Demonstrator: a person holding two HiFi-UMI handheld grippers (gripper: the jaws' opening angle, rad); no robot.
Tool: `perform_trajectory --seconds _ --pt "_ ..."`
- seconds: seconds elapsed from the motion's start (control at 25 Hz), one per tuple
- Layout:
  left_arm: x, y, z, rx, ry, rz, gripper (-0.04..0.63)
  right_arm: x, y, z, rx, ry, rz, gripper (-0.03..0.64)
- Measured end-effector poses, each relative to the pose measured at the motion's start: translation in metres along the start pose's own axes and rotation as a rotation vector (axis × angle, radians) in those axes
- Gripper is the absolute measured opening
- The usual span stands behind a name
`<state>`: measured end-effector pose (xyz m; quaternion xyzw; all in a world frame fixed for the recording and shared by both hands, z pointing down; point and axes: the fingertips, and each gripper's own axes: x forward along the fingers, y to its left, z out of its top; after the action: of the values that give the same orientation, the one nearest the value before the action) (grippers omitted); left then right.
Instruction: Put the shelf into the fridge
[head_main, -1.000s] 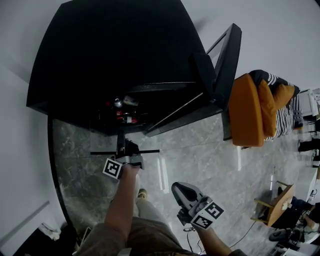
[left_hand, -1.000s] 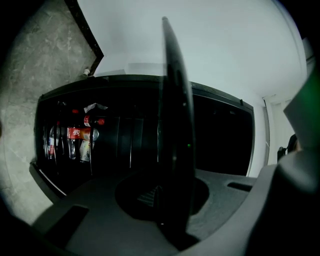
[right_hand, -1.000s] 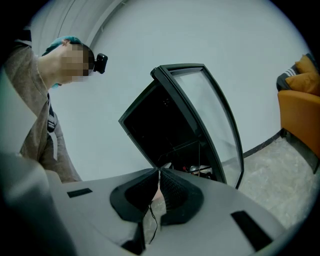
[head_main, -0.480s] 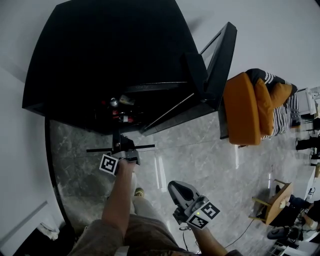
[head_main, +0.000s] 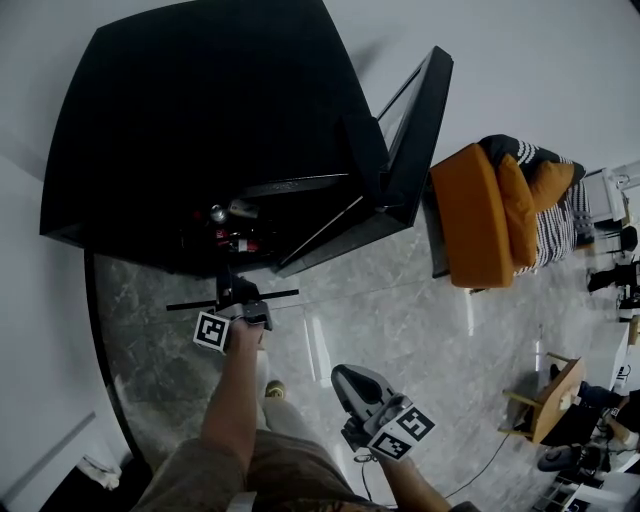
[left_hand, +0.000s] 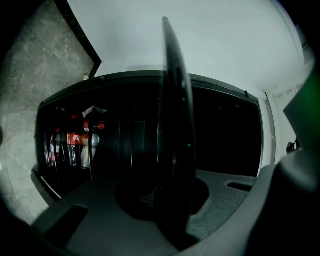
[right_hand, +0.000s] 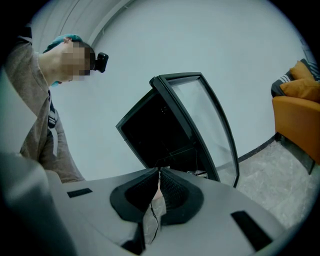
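The shelf (head_main: 280, 294) is a thin black panel, seen edge-on as a dark line low in front of the open black fridge (head_main: 200, 120). My left gripper (head_main: 238, 292) is shut on its middle. In the left gripper view the shelf (left_hand: 175, 110) stands as a dark vertical plate between the jaws of my left gripper (left_hand: 170, 195), facing the fridge's dark inside (left_hand: 225, 135). My right gripper (head_main: 340, 377) hangs lower right, apart from the shelf. In its own view the right gripper (right_hand: 159, 175) has its jaws pressed together with nothing between them, pointing at the fridge (right_hand: 155, 135).
Bottles and cans (head_main: 232, 238) fill the fridge's lower left part (left_hand: 75, 145). Its glass door (head_main: 415, 130) stands open to the right (right_hand: 210, 125). An orange armchair (head_main: 470, 215) sits right of the door. Grey marble floor (head_main: 380, 310) lies in front.
The whole head view has slid slightly left. Both grippers and the shelf keep their places relative to the fridge.
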<state>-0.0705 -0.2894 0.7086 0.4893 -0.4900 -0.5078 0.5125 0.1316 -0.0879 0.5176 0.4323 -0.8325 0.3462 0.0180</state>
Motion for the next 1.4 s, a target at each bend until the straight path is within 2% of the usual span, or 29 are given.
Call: perform_trajectory --seconds 1.4 --pt "0.1 0.005 0.013 0.042 -0.062 0.003 0.017 0.011 0.003 0.007 0.033 0.001 -0.025 0.025"
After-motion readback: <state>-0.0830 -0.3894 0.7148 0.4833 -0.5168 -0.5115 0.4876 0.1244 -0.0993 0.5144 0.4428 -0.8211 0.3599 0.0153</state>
